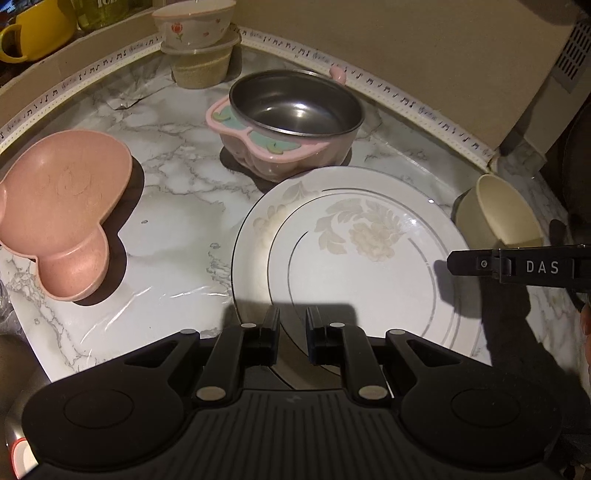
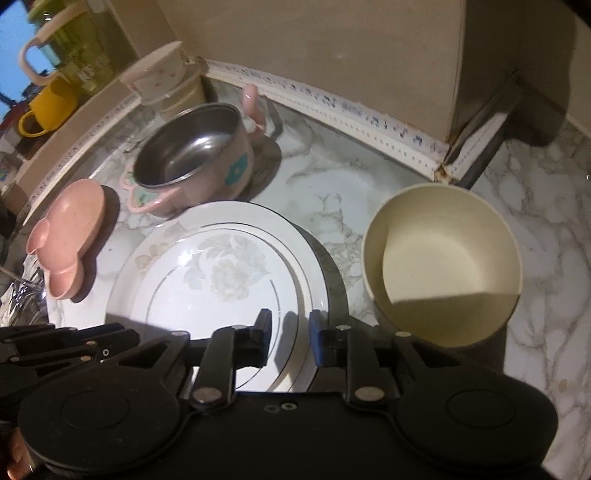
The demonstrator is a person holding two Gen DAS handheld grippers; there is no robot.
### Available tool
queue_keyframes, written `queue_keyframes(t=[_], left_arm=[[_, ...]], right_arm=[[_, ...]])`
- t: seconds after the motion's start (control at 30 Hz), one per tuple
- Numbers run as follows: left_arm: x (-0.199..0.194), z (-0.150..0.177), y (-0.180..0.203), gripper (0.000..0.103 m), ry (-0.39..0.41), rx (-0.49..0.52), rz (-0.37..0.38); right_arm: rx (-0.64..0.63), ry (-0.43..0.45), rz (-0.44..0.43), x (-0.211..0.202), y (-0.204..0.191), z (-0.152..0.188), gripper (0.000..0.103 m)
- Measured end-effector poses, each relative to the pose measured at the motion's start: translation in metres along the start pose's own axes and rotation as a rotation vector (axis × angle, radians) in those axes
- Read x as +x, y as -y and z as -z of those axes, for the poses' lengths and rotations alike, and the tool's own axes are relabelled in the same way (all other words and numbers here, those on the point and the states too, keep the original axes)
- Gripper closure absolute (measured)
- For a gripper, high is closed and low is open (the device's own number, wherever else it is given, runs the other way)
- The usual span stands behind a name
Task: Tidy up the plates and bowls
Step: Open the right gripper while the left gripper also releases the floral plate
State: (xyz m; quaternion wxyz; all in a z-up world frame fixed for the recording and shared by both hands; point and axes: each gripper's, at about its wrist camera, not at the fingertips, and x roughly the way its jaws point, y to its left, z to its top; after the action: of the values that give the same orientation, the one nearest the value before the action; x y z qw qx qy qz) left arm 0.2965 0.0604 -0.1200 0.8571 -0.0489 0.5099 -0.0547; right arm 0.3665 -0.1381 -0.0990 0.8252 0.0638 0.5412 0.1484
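Note:
A white plate with a pale flower print (image 1: pixel 369 258) (image 2: pixel 221 277) lies flat on the marble counter. My left gripper (image 1: pixel 291 314) hovers over the plate's near rim, shut, with nothing pinched. My right gripper (image 2: pixel 290 314) hangs over the plate's near right edge with its jaws a little apart and nothing pressed between them. A cream bowl (image 2: pixel 443 258) (image 1: pixel 506 210) stands upright just right of the plate. Behind the plate sits a pink bowl with a steel lining and handles (image 1: pixel 295 110) (image 2: pixel 192 147). A pink mouse-shaped dish (image 1: pixel 55 206) (image 2: pixel 66 236) lies to the left.
A flowered bowl stacked on lidded tubs (image 1: pixel 192 26) (image 2: pixel 155 77) stands at the back by the trimmed wall edge. A yellow mug (image 1: pixel 33 29) sits on the ledge behind. A beige wall (image 1: pixel 369 37) closes the back. Bare marble (image 2: pixel 546 258) lies right of the cream bowl.

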Motion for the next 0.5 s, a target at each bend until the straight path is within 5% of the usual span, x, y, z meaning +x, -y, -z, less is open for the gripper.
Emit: queue_keyframes(t=[0.5], left_arm=[[-0.06, 0.01, 0.012, 0.089, 0.115, 0.022, 0.053]], right_arm=[[-0.095, 0.098, -0.051, -0.059, -0.037, 0.015, 0.062]])
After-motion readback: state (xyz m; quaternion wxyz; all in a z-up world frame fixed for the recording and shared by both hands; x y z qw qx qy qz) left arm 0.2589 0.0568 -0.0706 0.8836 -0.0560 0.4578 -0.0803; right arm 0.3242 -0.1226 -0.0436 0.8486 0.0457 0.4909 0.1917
